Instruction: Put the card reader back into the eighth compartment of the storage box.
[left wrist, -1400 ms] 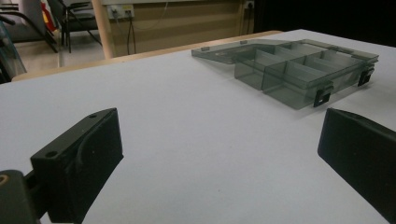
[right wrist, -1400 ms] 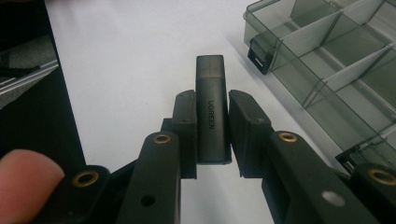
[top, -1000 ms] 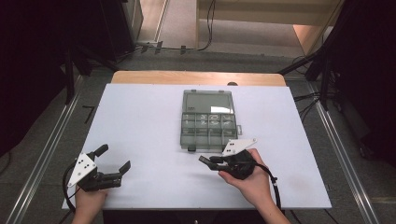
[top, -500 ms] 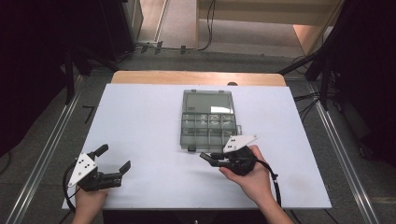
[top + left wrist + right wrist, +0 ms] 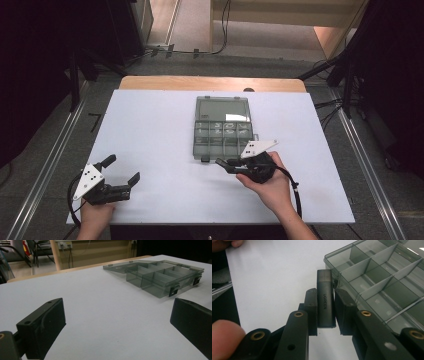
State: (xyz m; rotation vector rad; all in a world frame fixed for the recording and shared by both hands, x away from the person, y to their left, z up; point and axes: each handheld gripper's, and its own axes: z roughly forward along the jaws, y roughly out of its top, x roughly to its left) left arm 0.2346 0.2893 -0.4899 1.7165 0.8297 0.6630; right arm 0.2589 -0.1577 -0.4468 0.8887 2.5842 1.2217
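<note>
Here the white table (image 5: 150, 125) spreads wide under me, with the clear compartment box (image 5: 221, 127) lying open near its middle. My right hand (image 5: 270, 187) reaches in from the near edge, wrist angled toward the box's near left corner. My right gripper (image 5: 325, 302) is clenched on a dark grey adapter (image 5: 325, 302), which lies lengthwise between the pads, its far end just beside the box wall. My left gripper (image 5: 121, 170) rests low near the table's near left corner, jaws spread wide with nothing between them.
</note>
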